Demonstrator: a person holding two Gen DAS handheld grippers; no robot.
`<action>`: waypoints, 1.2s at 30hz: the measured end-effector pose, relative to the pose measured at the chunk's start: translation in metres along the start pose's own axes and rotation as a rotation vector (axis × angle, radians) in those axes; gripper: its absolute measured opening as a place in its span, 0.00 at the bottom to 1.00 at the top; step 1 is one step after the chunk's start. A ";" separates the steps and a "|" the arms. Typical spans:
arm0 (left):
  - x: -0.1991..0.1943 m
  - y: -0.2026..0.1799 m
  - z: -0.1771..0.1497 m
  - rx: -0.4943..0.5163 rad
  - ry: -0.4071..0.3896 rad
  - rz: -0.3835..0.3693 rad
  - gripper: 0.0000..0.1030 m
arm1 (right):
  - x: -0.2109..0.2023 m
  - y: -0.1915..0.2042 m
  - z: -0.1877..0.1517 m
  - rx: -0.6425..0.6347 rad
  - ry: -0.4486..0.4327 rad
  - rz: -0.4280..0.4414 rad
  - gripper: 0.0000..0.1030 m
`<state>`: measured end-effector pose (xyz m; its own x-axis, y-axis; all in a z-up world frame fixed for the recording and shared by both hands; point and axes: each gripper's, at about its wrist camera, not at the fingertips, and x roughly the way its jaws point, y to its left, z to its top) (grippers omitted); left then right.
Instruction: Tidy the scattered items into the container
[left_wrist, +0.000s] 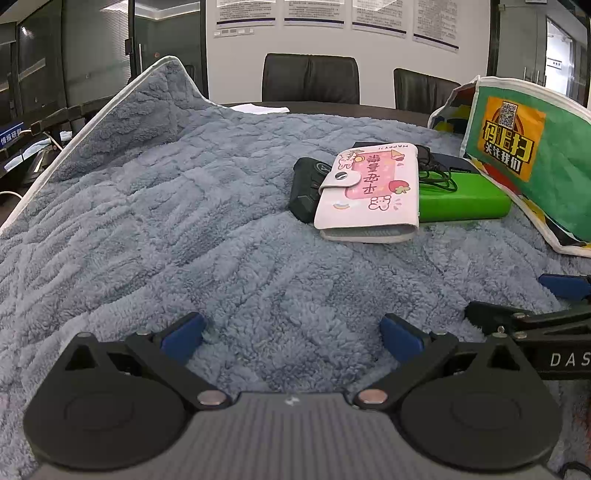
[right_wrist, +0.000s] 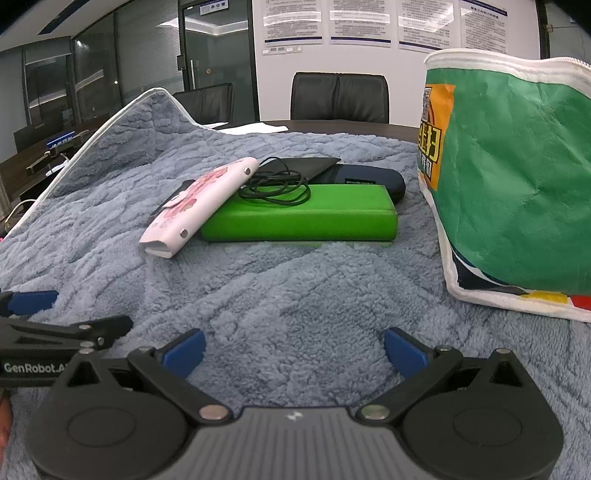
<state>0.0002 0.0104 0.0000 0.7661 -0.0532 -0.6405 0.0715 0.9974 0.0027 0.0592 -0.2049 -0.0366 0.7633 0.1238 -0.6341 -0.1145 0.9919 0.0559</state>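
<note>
right wrist: pink wallet (right_wrist: 201, 201) leans on green case (right_wrist: 306, 214), beside bag (right_wrist: 517, 184).

The left gripper (left_wrist: 291, 338) sits low over the blue fleece blanket (left_wrist: 166, 229), its blue-padded fingers (left_wrist: 183, 336) spread wide apart with nothing between them. The right gripper (right_wrist: 293, 349) hovers just above the same blanket, level with its partner, jaws likewise wide and empty. The two stand side by side, close together: each shows at the inner edge of the other's view, fingers pointing the same way across the blanket.
</note>
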 end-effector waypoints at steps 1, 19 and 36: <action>0.000 0.000 0.000 0.000 -0.001 0.000 1.00 | 0.000 0.000 0.000 0.000 -0.001 0.001 1.00; -0.003 -0.005 0.003 0.016 -0.027 0.009 1.00 | -0.007 -0.004 -0.001 0.033 -0.030 0.021 1.00; 0.030 -0.052 0.037 0.299 -0.162 -0.049 0.59 | -0.018 -0.037 -0.004 0.233 -0.113 0.070 0.99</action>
<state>0.0426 -0.0453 0.0092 0.8471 -0.1316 -0.5148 0.2764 0.9366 0.2155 0.0468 -0.2435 -0.0307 0.8265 0.1816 -0.5329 -0.0296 0.9592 0.2810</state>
